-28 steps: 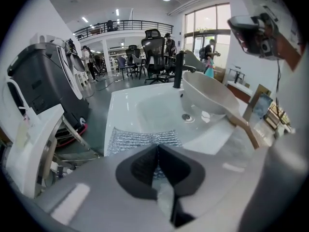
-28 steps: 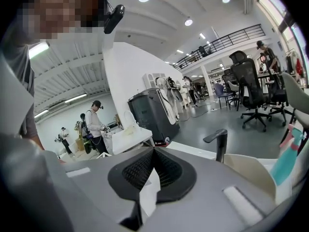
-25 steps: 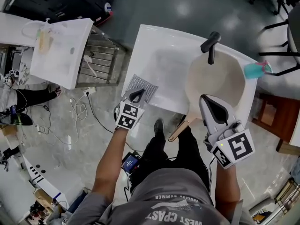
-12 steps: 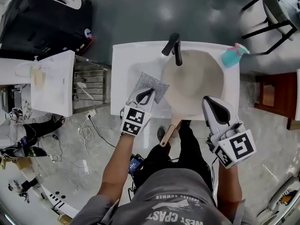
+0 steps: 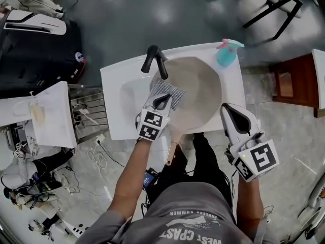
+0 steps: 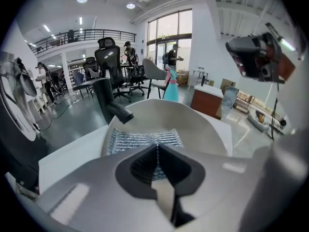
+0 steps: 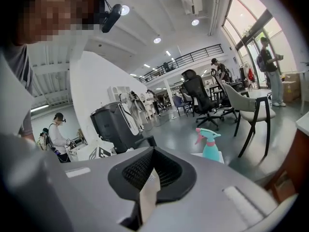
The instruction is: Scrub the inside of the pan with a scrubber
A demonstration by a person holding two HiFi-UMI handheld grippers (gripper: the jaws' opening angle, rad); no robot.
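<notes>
A beige pan (image 5: 195, 85) lies in the white sink (image 5: 114, 100), its wooden handle (image 5: 171, 154) sticking out over the front edge. My left gripper (image 5: 162, 99) is shut on a silver mesh scrubber (image 5: 170, 90), which hangs over the pan's left rim just below the black faucet (image 5: 154, 60). The left gripper view shows the scrubber (image 6: 145, 140) spread in front of the jaws with the pan (image 6: 198, 124) behind it. My right gripper (image 5: 232, 113) is shut and holds nothing; it hovers off the sink's front right corner, beside the pan. In the right gripper view its jaws meet.
A teal spray bottle (image 5: 227, 52) stands on the sink's back right corner and shows in the right gripper view (image 7: 210, 145). A metal rack (image 5: 86, 113) and a white counter (image 5: 43, 116) sit to the left. A brown cabinet (image 5: 292, 83) is on the right.
The left gripper carried the scrubber from the sink's left side rightwards to the pan's left rim. The right gripper has come off the pan's front edge toward the sink's right corner.
</notes>
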